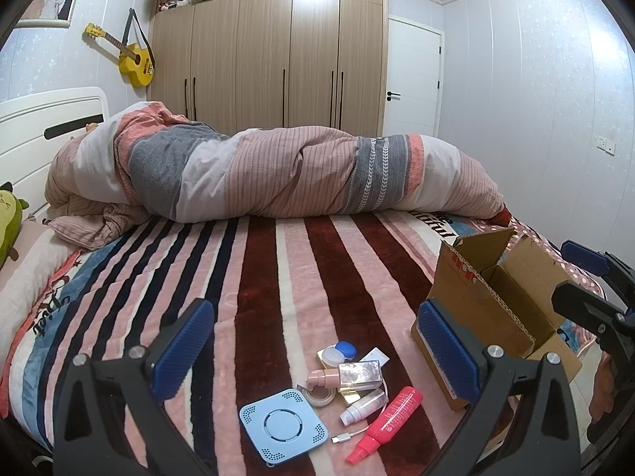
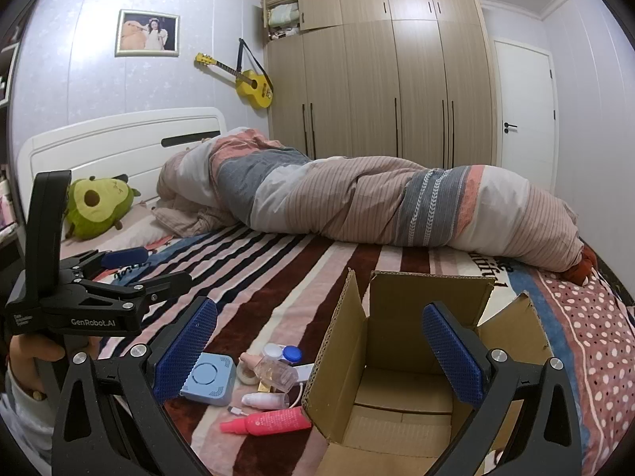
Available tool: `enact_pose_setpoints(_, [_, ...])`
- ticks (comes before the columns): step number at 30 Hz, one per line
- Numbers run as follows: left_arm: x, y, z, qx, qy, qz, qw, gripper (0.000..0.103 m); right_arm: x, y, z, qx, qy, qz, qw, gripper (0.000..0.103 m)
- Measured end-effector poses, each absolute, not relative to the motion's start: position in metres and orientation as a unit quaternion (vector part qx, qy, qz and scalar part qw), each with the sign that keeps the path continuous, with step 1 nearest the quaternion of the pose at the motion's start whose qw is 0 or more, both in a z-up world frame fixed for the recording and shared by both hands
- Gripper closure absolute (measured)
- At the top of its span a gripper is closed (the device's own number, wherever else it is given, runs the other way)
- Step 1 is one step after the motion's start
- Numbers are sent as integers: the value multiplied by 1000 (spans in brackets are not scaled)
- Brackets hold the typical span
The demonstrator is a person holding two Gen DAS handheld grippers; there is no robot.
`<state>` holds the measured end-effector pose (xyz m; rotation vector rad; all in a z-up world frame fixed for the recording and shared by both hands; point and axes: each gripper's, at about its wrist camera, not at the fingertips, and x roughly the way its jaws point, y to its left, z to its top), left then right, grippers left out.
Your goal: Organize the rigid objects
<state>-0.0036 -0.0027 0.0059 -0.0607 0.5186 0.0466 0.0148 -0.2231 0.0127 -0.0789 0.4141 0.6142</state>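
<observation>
Small items lie in a cluster on the striped bed blanket: a light blue square device, a pink spray bottle, a clear bottle with a pink cap, a small white bottle, a tape roll, a contact lens case and a white cable. An open, empty cardboard box stands to their right. My left gripper is open above the cluster. My right gripper is open over the box's left wall.
A rolled striped duvet lies across the far side of the bed. A green avocado plush rests by the white headboard. A wardrobe, a door and a wall-hung yellow guitar stand behind. The left gripper body shows in the right wrist view.
</observation>
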Motion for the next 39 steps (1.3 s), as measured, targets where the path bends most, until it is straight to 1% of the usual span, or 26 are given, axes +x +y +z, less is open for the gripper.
enact_pose_setpoints(25, [-4, -2, 5, -31, 257, 22, 966, 0, 11, -223, 5, -45, 206, 298, 931, 0])
enact_pose_setpoints(33, [-6, 20, -3, -42, 249, 8, 967, 0, -6, -199, 6, -100, 199, 278, 934, 0])
enact_pose_setpoints(35, [-8, 34, -6, -40, 244, 6, 969, 0, -14, -182, 10, -133, 195, 289, 928, 1])
enact_pose_setpoints(36, [-9, 40, -8, -39, 242, 5, 970, 0, -20, -169, 9, -161, 188, 299, 921, 11])
enact_pose_setpoints(37, [-10, 49, -11, -36, 241, 8, 970, 0, -23, -159, 10, -183, 185, 301, 918, 19])
enact_pose_setpoints(38, [-12, 58, -14, -33, 240, 12, 970, 0, -26, -147, 7, -208, 184, 301, 912, 33])
enact_pose_setpoints(39, [-13, 65, -17, -31, 240, 15, 970, 0, -29, -132, 2, -233, 190, 305, 904, 37])
